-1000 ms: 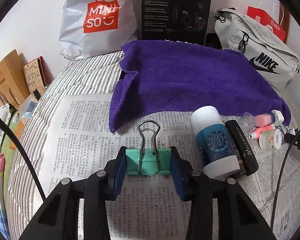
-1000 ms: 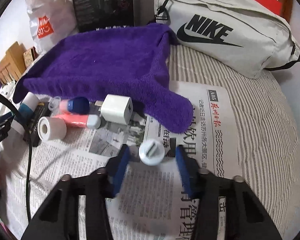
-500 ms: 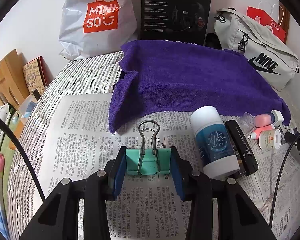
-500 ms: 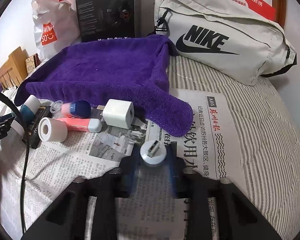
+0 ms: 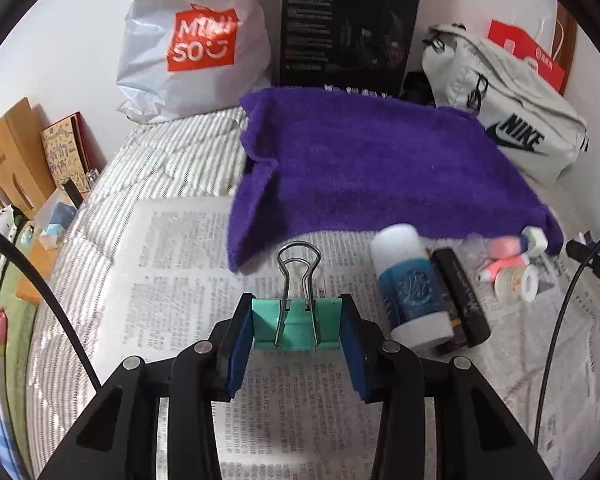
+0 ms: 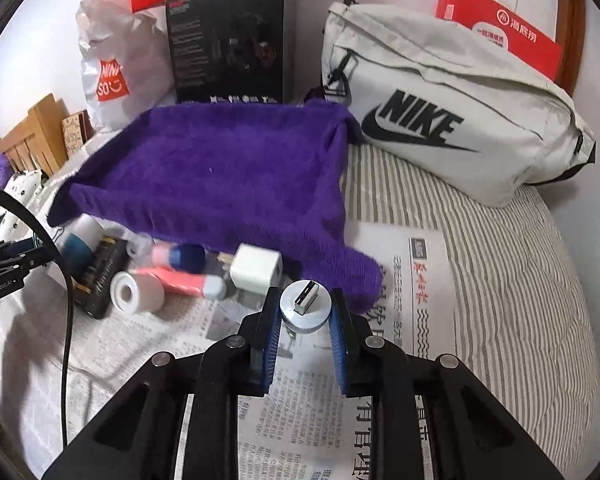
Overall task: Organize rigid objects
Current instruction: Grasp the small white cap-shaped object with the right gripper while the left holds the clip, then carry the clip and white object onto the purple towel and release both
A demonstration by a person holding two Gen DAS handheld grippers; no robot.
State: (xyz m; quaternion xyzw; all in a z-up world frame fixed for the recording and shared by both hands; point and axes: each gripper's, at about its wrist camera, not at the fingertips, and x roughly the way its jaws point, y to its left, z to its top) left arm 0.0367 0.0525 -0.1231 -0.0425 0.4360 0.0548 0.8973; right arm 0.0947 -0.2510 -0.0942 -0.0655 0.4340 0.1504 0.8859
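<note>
1. Nearest to us, our left gripper (image 5: 297, 330) keeps its jaws pinched on the teal binder clip (image 5: 296, 326), wire handles pointing forward, over the newspaper (image 5: 172, 264) much as a second ago.
2. Our right gripper (image 6: 305, 322) has its jaws closed on the round silver USB piece (image 6: 306, 307), which now sits higher and nearer the purple towel (image 6: 220, 176) than 1 second ago; we judge it lifted and on its way.
3. Just beyond lie the white charger (image 6: 256, 270), pink tubes (image 6: 180, 276) and blue-and-white bottle (image 5: 410, 288), not yet sorted.
4. Farthest, the towel spreads across the bed, bare; we judge it the drop zone for both items.
</note>
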